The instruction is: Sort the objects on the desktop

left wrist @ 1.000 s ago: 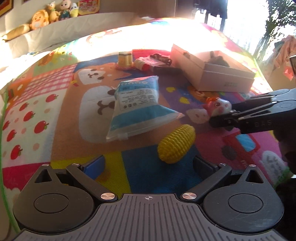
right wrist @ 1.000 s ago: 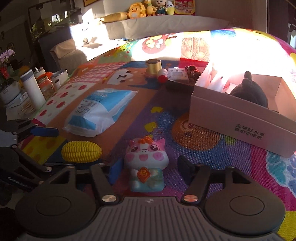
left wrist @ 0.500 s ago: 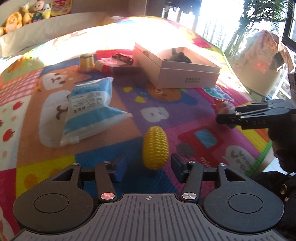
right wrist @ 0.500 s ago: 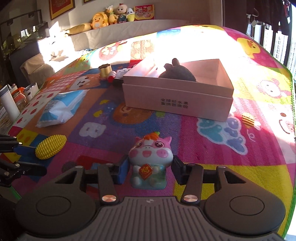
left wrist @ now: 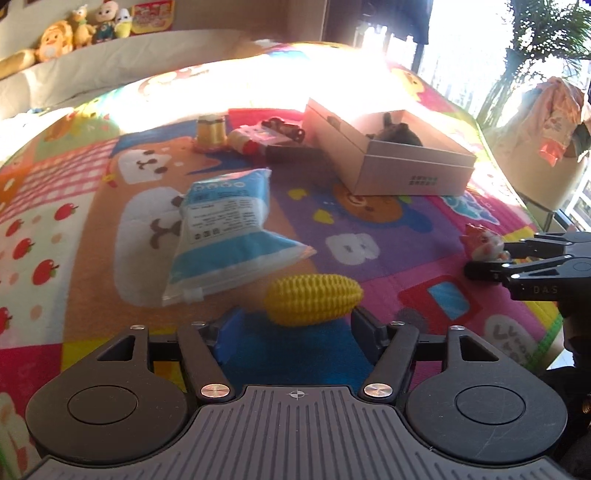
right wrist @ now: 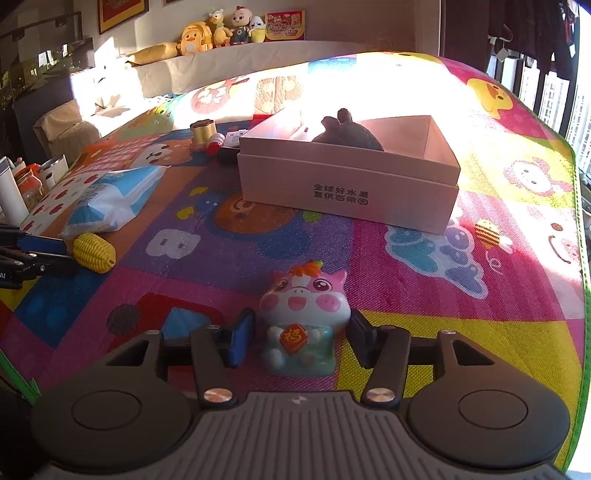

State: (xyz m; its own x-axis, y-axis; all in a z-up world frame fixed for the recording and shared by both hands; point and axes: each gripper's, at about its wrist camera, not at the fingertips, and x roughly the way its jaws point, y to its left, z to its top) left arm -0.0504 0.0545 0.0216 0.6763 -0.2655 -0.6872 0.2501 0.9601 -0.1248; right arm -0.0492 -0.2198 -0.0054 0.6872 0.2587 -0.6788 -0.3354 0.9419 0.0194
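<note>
A yellow toy corn (left wrist: 313,299) lies crosswise between the fingers of my left gripper (left wrist: 295,326), whose jaws stand wide around it. It also shows in the right wrist view (right wrist: 93,252). A pink pig figurine (right wrist: 303,321) stands between the fingers of my right gripper (right wrist: 301,341), whose pads close in on its sides. The pig also shows in the left wrist view (left wrist: 485,245). A cardboard box (right wrist: 347,184) with a dark plush toy (right wrist: 347,133) in it stands on the mat farther back.
A blue and white pouch (left wrist: 229,225) lies on the colourful play mat (right wrist: 424,288). A gold jar (left wrist: 211,130) and small items (left wrist: 266,136) sit left of the box. Jars (right wrist: 22,184) stand off the mat's left edge. Plush toys (right wrist: 221,29) line the back ledge.
The corn has turned from lengthwise to crosswise between my left fingers, which have spread wider. My right gripper still frames the pig and has drawn a little nearer the box.
</note>
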